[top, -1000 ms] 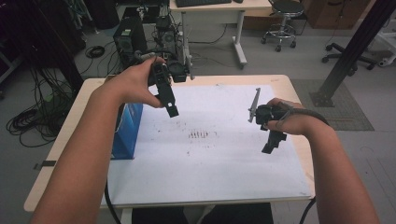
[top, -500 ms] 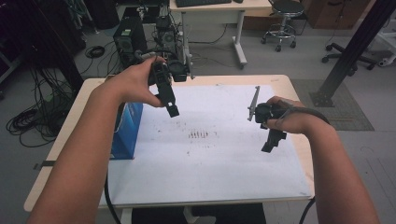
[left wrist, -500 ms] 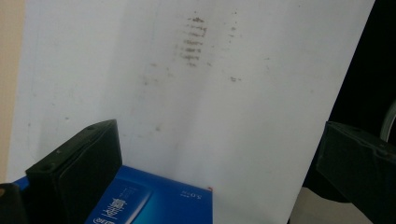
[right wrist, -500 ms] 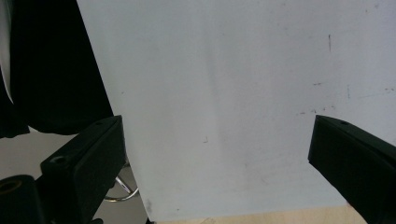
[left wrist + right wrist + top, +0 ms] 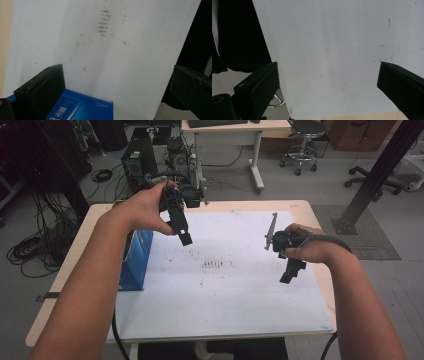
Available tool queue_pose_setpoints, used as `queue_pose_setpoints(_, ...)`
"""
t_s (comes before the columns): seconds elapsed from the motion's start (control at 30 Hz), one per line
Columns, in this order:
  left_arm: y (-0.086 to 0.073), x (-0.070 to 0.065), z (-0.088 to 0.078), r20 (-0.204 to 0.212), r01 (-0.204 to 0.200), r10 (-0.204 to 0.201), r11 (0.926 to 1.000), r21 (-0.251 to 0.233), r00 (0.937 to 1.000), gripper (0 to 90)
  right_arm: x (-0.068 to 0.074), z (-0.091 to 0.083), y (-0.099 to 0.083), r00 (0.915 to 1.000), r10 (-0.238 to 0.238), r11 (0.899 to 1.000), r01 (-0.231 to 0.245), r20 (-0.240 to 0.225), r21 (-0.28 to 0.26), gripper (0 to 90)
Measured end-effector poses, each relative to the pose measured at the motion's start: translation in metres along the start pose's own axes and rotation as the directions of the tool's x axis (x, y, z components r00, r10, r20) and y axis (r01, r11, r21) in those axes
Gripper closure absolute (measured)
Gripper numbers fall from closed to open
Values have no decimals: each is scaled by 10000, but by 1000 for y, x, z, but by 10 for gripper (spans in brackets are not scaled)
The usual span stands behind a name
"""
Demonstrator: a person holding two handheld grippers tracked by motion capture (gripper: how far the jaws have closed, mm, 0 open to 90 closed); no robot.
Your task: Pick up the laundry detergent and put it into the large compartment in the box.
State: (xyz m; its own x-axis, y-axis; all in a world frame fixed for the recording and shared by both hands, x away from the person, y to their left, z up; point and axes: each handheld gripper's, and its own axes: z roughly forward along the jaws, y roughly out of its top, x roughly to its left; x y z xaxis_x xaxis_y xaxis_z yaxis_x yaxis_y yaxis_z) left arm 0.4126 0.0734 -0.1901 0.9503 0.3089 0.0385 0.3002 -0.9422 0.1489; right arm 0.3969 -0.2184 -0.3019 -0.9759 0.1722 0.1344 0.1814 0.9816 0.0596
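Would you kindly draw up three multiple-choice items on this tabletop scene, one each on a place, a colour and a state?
1. Where does the box stand?
A. at the white sheet's left edge
B. at the table's far right corner
C. in the sheet's middle

2. What colour is the box?
A. red
B. blue
C. green

3. How do the jaws of the left gripper stand?
A. shut on the box
B. shut on nothing
C. wide apart

Answers:
1. A, since the high view shows it beside the left forearm at the edge of the white sheet.
2. B, blue in the high view and the left gripper view.
3. C, since its own view shows a broad gap between the jaws.
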Motion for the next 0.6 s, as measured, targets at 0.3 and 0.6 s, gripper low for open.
queue_pose_setpoints(0.3, 0, 2, 1, 3, 101, -101, 9999, 18, 9999, 2, -2, 1, -1, 10000, 34, 10000, -34, -70, 8, 40)
queue_pose_setpoints(0.6, 2, -1, 3, -73, 38, -39, 10000, -49, 10000, 2, -2, 2, -2, 10000, -68, 9999, 68, -1, -136, 40)
